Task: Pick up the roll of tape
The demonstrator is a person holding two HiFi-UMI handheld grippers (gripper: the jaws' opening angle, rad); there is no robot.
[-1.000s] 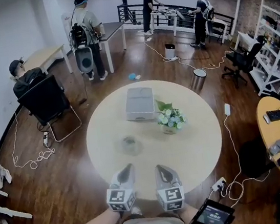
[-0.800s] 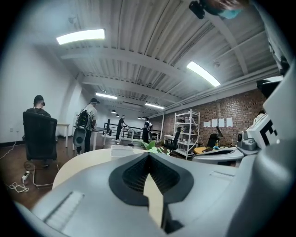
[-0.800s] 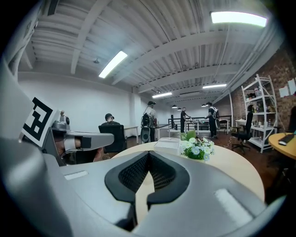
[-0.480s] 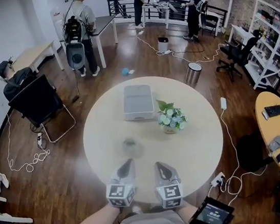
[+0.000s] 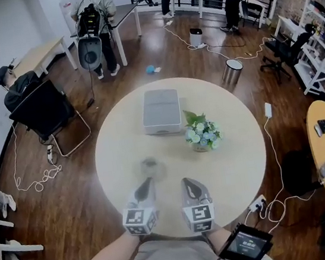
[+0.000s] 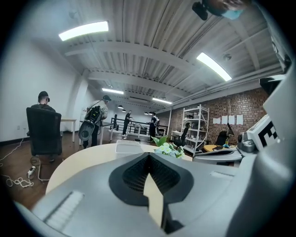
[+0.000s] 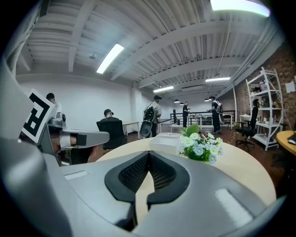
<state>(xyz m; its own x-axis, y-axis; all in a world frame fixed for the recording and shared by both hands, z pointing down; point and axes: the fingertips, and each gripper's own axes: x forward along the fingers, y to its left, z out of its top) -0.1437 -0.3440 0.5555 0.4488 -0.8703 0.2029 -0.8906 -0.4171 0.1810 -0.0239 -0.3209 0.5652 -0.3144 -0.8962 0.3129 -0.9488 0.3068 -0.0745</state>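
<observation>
The left tongs [image 5: 145,188] are shut with nothing between them, their two tips meeting in a point. The right tongs [image 5: 189,184] just beside them are shut and empty in the same way. Both hang low over the near edge of the round worktop [image 5: 239,163] and point toward its middle. The roll of tape [image 5: 151,169], a pale and rather blurred ring, lies flat on the worktop just ahead of the left tongs, between the near edge and the middle, and neither pair touches it. Farther on, a grey box [image 5: 161,110] sits toward the far edge, and a small pot of flowers [image 5: 202,136] stands toward the right edge. I judge the step in hand to be the approach, with no grasp begun. The next move, I think, asks the left tongs to open, go forward and down with one tip inside the ring and one outside its wall, then close before lifting.
</observation>
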